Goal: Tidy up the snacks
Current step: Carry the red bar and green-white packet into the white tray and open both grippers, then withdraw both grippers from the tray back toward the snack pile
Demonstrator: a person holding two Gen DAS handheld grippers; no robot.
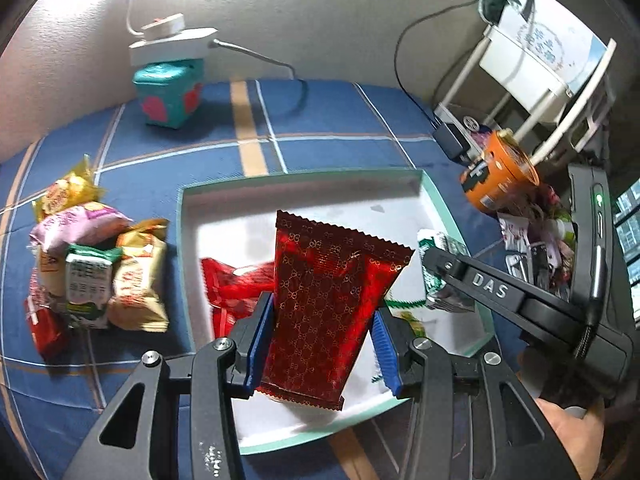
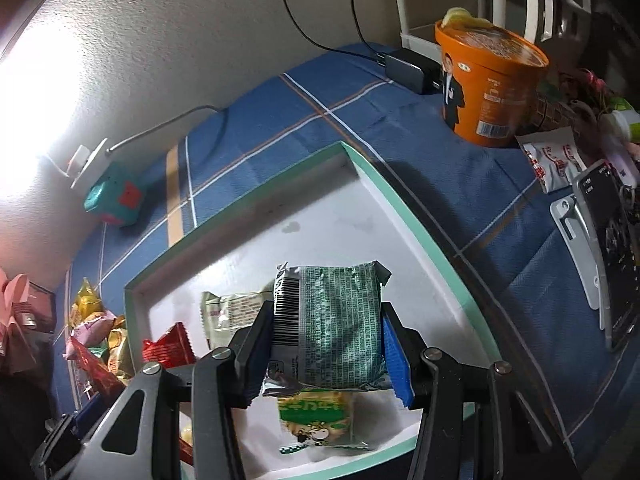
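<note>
My left gripper (image 1: 320, 340) is shut on a dark red patterned snack packet (image 1: 328, 304) and holds it above the white tray with a mint-green rim (image 1: 320, 178). A bright red packet (image 1: 232, 284) lies in the tray. My right gripper (image 2: 326, 352) is shut on a green and silver snack packet (image 2: 332, 328) over the same tray (image 2: 408, 208); it also shows in the left wrist view (image 1: 440, 268). A green and yellow packet (image 2: 320, 420), a pale packet (image 2: 232, 312) and a red packet (image 2: 168, 346) lie in the tray.
A pile of loose snack packets (image 1: 92, 260) lies left of the tray on the blue plaid cloth (image 1: 320, 120). A teal box (image 1: 168, 92) with a power strip stands at the back. An orange noodle cup (image 2: 488, 80), a charger (image 2: 408, 68) and clutter stand right.
</note>
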